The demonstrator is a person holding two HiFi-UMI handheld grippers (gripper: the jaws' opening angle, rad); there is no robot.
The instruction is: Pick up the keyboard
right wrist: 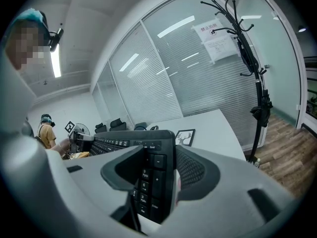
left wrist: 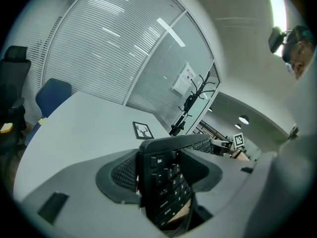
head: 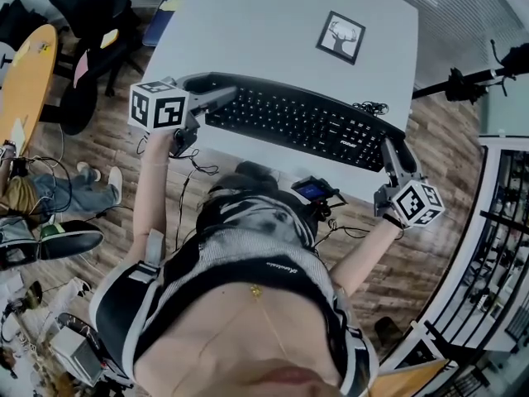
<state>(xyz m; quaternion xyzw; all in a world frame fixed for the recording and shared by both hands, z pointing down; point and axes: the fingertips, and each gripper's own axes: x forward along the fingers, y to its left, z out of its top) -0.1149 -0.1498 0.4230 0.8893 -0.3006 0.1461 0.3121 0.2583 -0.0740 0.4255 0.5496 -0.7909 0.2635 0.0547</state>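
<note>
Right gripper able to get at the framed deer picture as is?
Probably not: the right gripper is shut on one end of the keyboard, and the framed deer picture lies beyond it on the table.

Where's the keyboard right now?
In the head view the keyboard spans the near edge of the white table, its ends clamped by the left gripper and right gripper, with the framed picture beyond it.

The left arm (head: 150, 193) and right arm (head: 362, 259) reach forward. The left gripper (head: 216, 99) clamps the keyboard (head: 306, 122) at its left end and the right gripper (head: 390, 149) at its right end (pads seemingly pressing both faces), each tilted slightly downward.
</note>
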